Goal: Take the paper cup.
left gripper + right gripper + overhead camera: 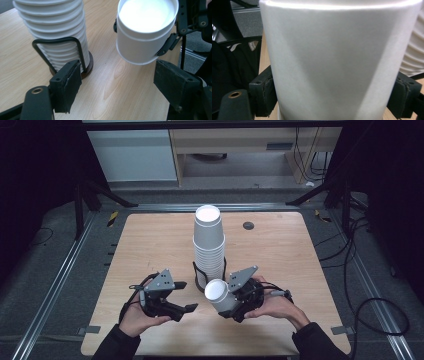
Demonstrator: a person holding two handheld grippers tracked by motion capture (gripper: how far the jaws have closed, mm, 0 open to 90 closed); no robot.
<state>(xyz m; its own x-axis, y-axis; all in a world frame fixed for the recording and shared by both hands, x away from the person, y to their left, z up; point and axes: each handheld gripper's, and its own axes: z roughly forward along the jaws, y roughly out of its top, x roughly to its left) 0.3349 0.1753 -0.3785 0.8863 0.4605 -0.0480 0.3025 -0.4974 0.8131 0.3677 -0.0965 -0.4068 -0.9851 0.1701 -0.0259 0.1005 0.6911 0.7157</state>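
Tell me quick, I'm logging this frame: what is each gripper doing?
Left gripper: open, holding nothing.
Right gripper: closed on a single white paper cup, beside the cup stack.

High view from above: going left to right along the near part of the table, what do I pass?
Left gripper → single white cup → right gripper clamped on that cup.

Your left gripper (187,296) hangs low with its jaws spread wide, holding nothing. Your right gripper (231,301) is tilted toward it, jaws clamped on a load.
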